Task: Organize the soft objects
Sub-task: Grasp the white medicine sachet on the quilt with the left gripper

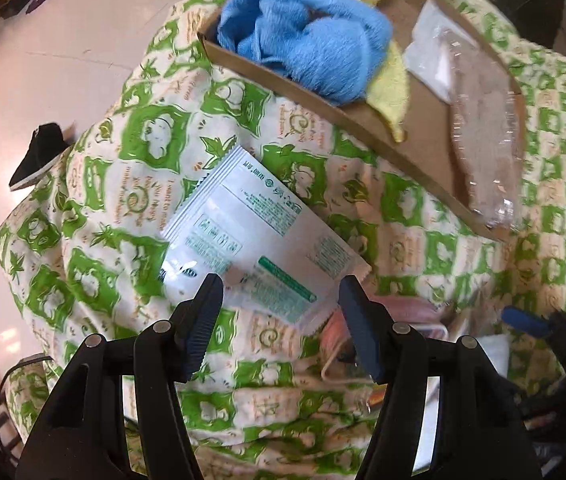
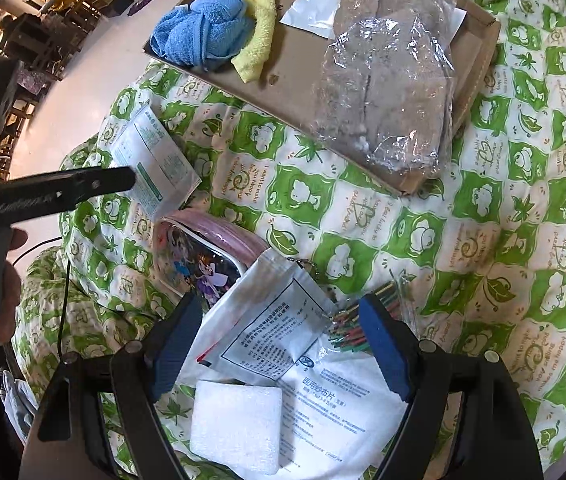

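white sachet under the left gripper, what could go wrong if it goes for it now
1. The white sachet lies flat on the rumpled quilt, so the open left gripper may pinch fabric along with it.
2. It looks slick, and only its near edge sits between the fingertips, so it could slip out.
3. The cardboard tray already holds the blue towel at its near rim; a careless drop could land outside.

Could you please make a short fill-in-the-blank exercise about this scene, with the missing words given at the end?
1. The blue towel lies inside the ____ tray.
2. The towel knotted beside the blue one is ____ in colour.
3. The quilt under everything has a white and ____ pattern.
4. The white foam block lies between the fingers of the ____ gripper.

Missing words: cardboard; yellow; green; right
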A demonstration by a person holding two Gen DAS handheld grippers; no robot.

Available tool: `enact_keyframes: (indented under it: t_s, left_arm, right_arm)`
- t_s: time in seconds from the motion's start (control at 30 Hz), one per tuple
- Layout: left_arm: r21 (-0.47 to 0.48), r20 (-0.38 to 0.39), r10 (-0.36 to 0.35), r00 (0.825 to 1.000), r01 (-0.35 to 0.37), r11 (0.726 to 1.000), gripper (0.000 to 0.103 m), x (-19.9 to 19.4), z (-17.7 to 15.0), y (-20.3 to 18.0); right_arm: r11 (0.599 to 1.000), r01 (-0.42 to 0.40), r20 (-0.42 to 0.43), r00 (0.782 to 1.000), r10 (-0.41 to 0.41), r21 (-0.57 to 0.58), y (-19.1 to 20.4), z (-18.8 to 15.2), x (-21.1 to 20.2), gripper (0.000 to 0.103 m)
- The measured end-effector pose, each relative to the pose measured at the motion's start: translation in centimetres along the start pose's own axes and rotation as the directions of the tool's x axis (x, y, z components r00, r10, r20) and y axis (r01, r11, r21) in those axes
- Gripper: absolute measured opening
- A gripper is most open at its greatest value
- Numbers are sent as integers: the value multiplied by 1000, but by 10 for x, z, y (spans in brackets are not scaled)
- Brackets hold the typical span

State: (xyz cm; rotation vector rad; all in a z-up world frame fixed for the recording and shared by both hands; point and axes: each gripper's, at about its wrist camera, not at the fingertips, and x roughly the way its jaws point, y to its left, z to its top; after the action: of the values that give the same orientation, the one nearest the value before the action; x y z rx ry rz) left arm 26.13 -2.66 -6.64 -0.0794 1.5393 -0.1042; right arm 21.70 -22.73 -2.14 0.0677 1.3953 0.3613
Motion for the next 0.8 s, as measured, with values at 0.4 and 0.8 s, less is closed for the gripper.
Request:
enact_keyframes:
  t_s: [0.4, 0.8]
  left_arm:
    - [-87, -18, 44, 999, -45, 995, 61, 19, 2, 6]
    - [-183, 16, -12, 1000, 15, 983, 81, 24, 28, 2]
  right_arm:
    - [999, -30, 9, 1000, 30, 34, -17, 0, 3, 81]
    - [996, -72, 19, 997, 71, 51, -21, 5, 5, 81]
